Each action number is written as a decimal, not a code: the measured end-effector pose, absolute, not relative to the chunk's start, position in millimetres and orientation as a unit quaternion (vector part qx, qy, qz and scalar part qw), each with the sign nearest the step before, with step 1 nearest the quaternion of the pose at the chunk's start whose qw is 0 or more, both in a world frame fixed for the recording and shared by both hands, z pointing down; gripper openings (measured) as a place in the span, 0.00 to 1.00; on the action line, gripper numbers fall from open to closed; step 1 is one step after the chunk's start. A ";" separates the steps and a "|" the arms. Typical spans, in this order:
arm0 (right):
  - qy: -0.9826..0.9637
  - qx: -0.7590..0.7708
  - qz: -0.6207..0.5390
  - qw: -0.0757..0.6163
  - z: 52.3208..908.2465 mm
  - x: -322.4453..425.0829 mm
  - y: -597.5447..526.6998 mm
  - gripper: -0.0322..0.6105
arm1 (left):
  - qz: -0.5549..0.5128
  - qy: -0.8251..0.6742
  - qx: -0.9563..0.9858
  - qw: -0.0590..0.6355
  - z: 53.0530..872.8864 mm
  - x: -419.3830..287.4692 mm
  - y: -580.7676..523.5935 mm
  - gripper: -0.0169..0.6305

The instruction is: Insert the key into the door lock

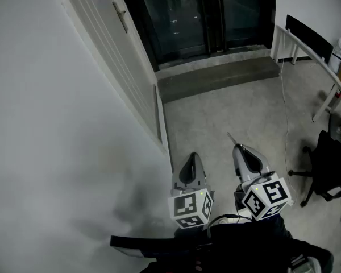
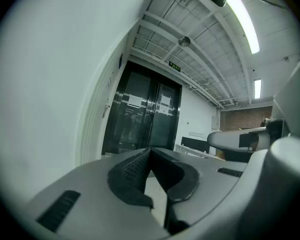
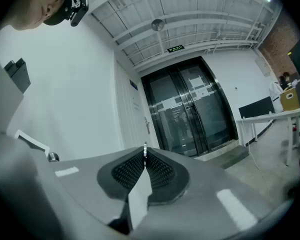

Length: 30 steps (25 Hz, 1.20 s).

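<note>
A thin metal key (image 3: 145, 152) sticks out edge-on from my right gripper (image 3: 145, 160), which is shut on it. In the head view the key (image 1: 231, 137) shows as a fine sliver ahead of the right gripper (image 1: 239, 148). My left gripper (image 1: 192, 155) is beside it, shut with nothing between its fingers (image 2: 132, 166). The white door (image 1: 111, 50) stands in the wall far ahead on the left, with a lever handle (image 1: 121, 16). Its lock is too small to make out. Both grippers are well short of the door.
Dark glass double doors (image 1: 202, 16) with a low concrete step (image 1: 219, 75) close the far end. A white desk (image 1: 307, 44) and a black office chair (image 1: 329, 169) stand on the right. A cable (image 1: 285, 110) hangs to the floor. The white wall (image 1: 51, 152) runs along my left.
</note>
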State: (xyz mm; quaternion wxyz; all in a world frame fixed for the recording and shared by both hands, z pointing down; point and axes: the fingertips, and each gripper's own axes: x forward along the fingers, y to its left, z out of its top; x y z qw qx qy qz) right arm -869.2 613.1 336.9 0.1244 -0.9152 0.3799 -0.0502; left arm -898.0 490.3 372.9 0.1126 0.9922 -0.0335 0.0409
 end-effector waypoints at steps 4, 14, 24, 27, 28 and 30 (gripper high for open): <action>0.380 -0.916 -0.046 0.124 338.0 -870.9 614.2 0.07 | 0.037 -0.033 0.992 0.112 373.5 -899.9 491.3 0.03; 0.378 -0.917 -0.049 0.115 340.3 -869.0 605.9 0.07 | 0.039 -0.035 0.992 0.116 374.9 -899.4 482.3 0.03; 0.370 -0.922 -0.040 0.106 337.2 -864.3 588.4 0.07 | 0.040 -0.026 0.993 0.113 378.4 -896.4 458.8 0.03; 0.369 -0.923 -0.038 0.105 340.3 -863.0 583.5 0.07 | 0.042 -0.022 0.993 0.112 384.5 -893.5 455.0 0.03; 0.369 -0.923 -0.039 0.104 342.7 -861.5 582.3 0.07 | 0.043 -0.021 0.992 0.113 386.9 -891.2 454.3 0.03; 0.369 -0.923 -0.043 0.104 346.4 -853.5 575.7 0.07 | 0.044 -0.022 0.992 0.117 389.9 -882.1 448.9 0.03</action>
